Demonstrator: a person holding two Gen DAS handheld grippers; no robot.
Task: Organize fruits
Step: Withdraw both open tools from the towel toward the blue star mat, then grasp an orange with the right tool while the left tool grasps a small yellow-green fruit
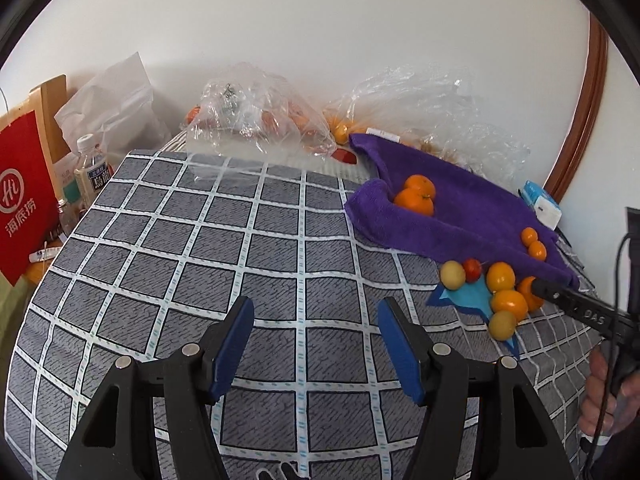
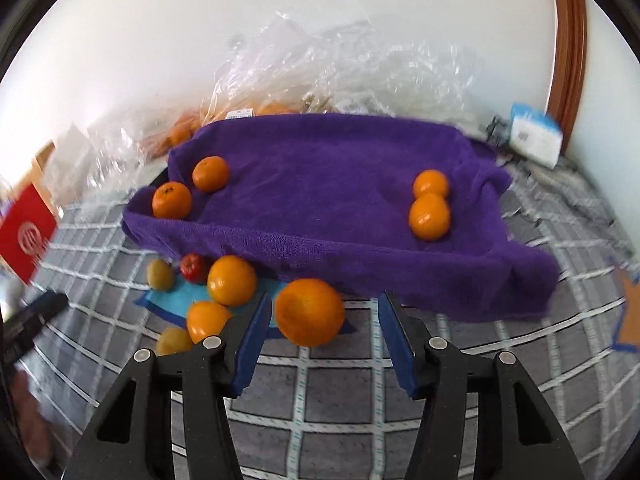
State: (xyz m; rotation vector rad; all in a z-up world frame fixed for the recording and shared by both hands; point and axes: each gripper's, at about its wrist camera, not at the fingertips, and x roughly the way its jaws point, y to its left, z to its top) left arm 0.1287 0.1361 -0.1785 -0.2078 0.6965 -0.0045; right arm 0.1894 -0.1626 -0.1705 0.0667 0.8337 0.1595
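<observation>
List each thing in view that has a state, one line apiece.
Left hand-held gripper: open, empty, over the grey checked cloth.
Right hand-held gripper: open, large orange between its fingers, not pinched.
Purple towel: spread out, edges bunched up, holding four oranges.
Clear plastic bags: crumpled, fruit inside.
Plastic bottle: upright, capped.

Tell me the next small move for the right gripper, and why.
Probably ease the right gripper forward and shut on the big orange. The orange sits between the open pads, near the left one, not yet pressed. The purple towel just beyond already holds four oranges, so it likely goes there.
</observation>
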